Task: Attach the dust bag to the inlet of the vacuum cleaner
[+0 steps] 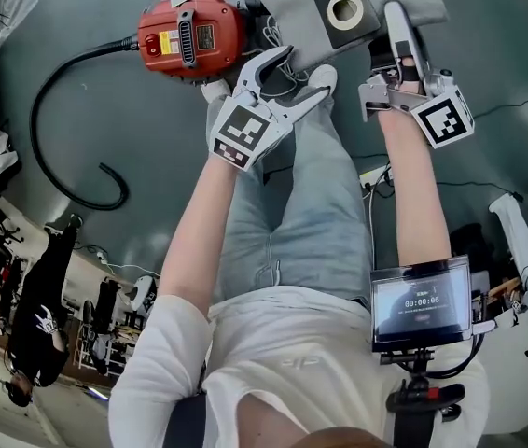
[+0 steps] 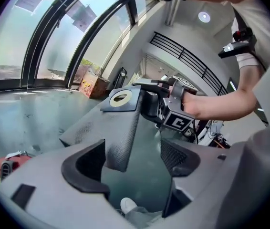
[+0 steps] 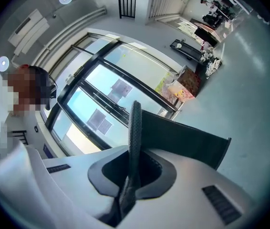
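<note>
Our right gripper [image 1: 396,35] pinches the dust bag [image 1: 339,17]; our left gripper [image 1: 294,73] gapes. The vacuum cleaner [image 1: 189,31] lies left of both.

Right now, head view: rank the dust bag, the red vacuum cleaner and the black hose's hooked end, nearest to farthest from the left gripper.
1. Dust bag, just above the left gripper's open jaws.
2. Red vacuum cleaner, up and to the left.
3. Black hose's hooked end, far left and lower.

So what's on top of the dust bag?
A black collar with a round hole sits on the dust bag. The right gripper pinches one edge; the bag's inside is hidden.
</note>
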The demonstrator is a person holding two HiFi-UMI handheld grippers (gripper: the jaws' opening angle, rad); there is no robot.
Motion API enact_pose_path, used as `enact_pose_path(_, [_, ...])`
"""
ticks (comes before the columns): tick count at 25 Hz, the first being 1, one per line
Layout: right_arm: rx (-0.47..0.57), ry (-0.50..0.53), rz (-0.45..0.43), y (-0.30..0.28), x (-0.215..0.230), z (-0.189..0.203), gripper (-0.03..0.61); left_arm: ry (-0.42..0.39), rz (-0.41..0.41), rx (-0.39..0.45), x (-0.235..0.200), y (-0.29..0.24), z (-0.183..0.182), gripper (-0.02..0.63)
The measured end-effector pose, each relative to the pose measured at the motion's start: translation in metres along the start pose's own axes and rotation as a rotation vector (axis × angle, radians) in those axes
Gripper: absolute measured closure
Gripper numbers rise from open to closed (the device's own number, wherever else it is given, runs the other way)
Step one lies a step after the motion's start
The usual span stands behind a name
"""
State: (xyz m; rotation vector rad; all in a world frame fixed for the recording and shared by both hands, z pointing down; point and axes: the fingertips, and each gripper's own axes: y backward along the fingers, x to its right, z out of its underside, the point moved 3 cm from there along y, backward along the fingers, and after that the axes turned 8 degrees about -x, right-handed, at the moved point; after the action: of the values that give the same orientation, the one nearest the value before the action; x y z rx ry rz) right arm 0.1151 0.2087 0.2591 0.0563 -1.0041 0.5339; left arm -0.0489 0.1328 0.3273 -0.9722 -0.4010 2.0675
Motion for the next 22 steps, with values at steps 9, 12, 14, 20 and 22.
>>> enact_pose_path(9, [-0.044, -0.124, 0.005, -0.022, -0.029, 0.027, 0.561, -0.048, -0.08, -0.01, -0.027, 0.002, -0.005, 0.265])
enact_pose_path(12, [-0.121, -0.136, 0.013, -0.026, -0.048, 0.039, 0.561, -0.023, -0.123, 0.001, -0.034, 0.008, -0.01, 0.264])
enact_pose_path(14, [-0.164, -0.141, 0.016, -0.026, -0.049, 0.047, 0.561, 0.0, -0.129, -0.015, -0.04, 0.008, -0.001, 0.265])
enact_pose_path(20, [-0.252, -0.174, 0.057, -0.026, -0.024, 0.061, 0.561, -0.017, -0.131, -0.067, -0.051, -0.013, 0.013, 0.496])
enact_pose_path(22, [-0.29, -0.127, 0.056, -0.021, -0.024, 0.059, 0.561, 0.077, -0.092, -0.069, -0.046, -0.013, 0.012, 0.55])
